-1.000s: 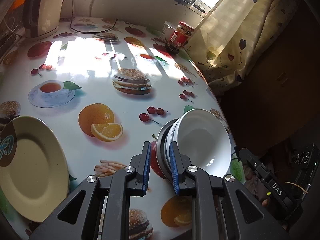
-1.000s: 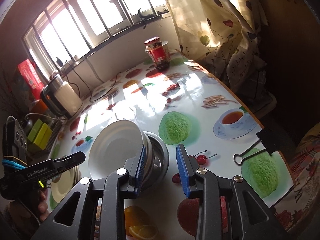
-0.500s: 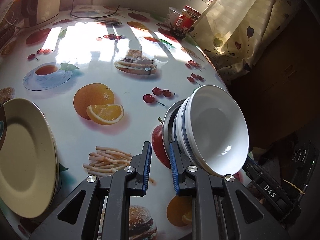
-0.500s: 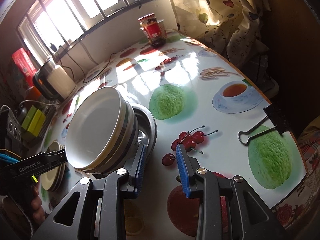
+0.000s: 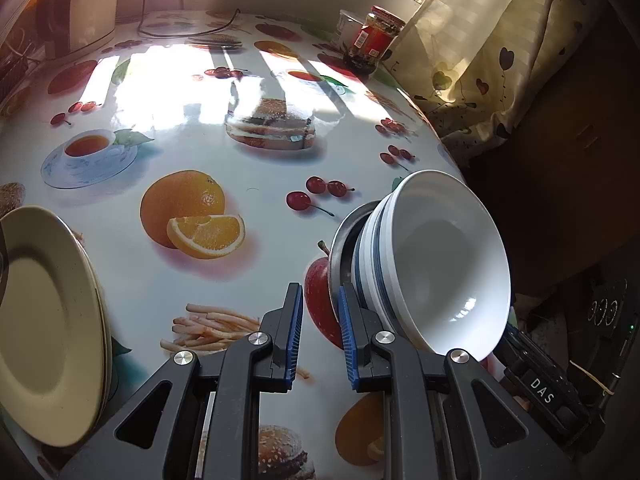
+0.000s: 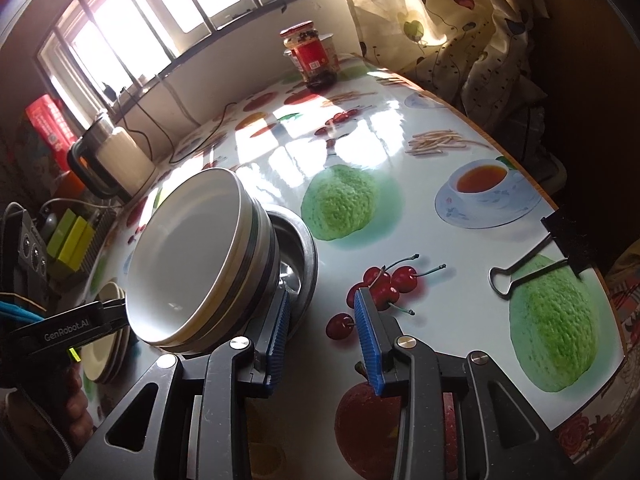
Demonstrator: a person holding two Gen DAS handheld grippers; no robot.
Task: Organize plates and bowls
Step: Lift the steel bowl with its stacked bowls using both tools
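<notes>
White bowls (image 5: pixel 440 264) nested in steel bowl (image 5: pixel 340 248) have come down with both tools, now at or just above desk (image 5: pixel 260 184). They sit at near edge, well apart from jar (image 5: pixel 370 44).

Left tool (image 5: pixel 318 332) narrow, steel rim at one pad; grip unclear. Right tool (image 6: pixel 322 332) wider, rim against one pad only.

Likely next: release.

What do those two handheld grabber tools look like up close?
Each gripper, left and right, has two black plastic fingers with open triangular cut-outs, silver pivot bolts and ridged blue pads. One body reads GenRobot.AI in white with a small green light; the other shows the letters DAS.
</notes>
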